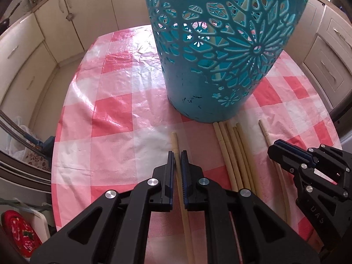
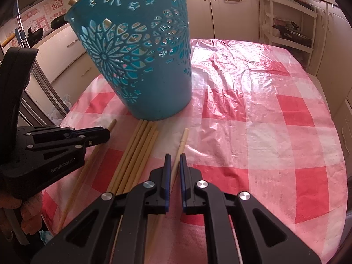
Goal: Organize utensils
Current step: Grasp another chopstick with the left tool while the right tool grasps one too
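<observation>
A teal openwork basket stands on the pink checked tablecloth, with pale chopsticks showing through its holes. In front of it several loose chopsticks lie in a bundle. My left gripper is shut on a single chopstick left of the bundle, low over the cloth. My right gripper is shut on another single chopstick right of the bundle. Both chopsticks point toward the basket's base.
Cream cabinets surround the table. A white shelf rack stands behind it at the right. Plastic bags and a red patterned item lie beyond the table's left edge. A hand holds the left gripper.
</observation>
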{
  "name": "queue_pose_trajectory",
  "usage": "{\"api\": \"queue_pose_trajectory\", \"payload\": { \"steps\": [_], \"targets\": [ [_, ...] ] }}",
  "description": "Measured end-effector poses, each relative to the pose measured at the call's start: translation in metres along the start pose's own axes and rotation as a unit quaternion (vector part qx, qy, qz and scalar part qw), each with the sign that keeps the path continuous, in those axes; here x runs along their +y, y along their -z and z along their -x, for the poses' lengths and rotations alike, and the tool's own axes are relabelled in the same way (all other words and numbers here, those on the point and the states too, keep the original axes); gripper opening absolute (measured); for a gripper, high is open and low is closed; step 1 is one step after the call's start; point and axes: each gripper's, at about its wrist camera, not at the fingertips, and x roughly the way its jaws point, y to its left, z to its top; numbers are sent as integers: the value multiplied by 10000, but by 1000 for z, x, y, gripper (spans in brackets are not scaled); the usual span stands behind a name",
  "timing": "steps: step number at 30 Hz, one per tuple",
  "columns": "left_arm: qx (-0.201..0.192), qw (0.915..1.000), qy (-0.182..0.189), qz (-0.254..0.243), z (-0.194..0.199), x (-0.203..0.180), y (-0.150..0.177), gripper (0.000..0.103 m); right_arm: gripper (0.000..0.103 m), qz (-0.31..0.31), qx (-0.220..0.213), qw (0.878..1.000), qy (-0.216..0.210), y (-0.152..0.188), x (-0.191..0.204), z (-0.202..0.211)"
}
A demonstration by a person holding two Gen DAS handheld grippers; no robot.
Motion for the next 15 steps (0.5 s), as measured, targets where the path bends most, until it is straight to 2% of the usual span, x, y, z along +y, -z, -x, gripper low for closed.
{"api": "queue_pose_trajectory", "payload": {
  "steps": [9,15],
  "targets": [
    [-120,9998,-97,-110,4,-6,4,7,8,32,-30,10000,65,-1,2,0],
    [-144,9998,-30,-127,5,-5,7,6,6,35,-10,10000,58,-2,1,0]
  ]
}}
